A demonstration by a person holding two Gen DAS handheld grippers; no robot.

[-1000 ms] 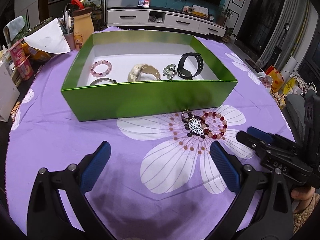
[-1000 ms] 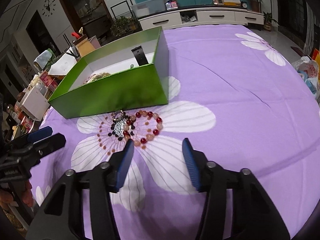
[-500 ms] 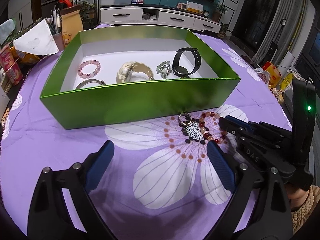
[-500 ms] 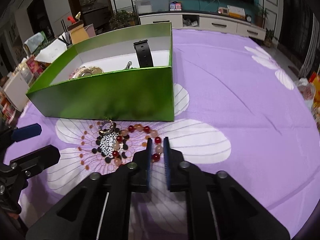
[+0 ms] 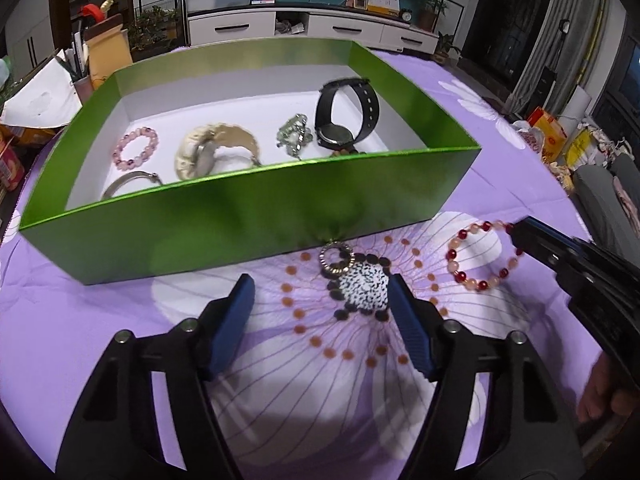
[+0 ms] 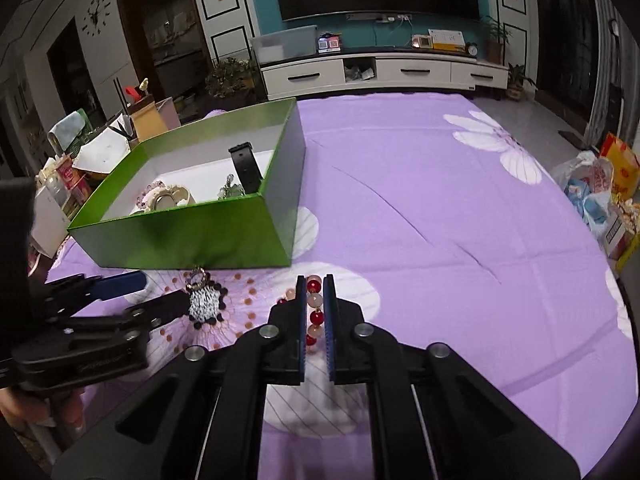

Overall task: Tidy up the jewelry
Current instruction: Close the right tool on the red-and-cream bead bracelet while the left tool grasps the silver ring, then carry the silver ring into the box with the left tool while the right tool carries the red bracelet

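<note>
My right gripper (image 6: 315,280) is shut on a red and peach bead bracelet (image 6: 314,308), which hangs lifted off the cloth in the left wrist view (image 5: 482,256). My left gripper (image 5: 320,292) is open, its fingers on either side of a sparkly ring-and-pendant piece (image 5: 358,278) lying on the purple cloth in front of the green box (image 5: 240,224). The box holds a pink bead bracelet (image 5: 135,148), a silver bangle (image 5: 128,182), a cream watch (image 5: 208,152), a silver charm (image 5: 295,138) and a black watch (image 5: 346,114).
The purple flowered cloth (image 6: 440,208) covers the table. Pen holders, paper and boxes (image 5: 68,80) stand at the far left edge. Bags (image 6: 600,192) lie off the table at right.
My right gripper closed on the red bead bracelet and lifted it away to the right of the pendant. My left gripper moved forward, now straddling the pendant piece.
</note>
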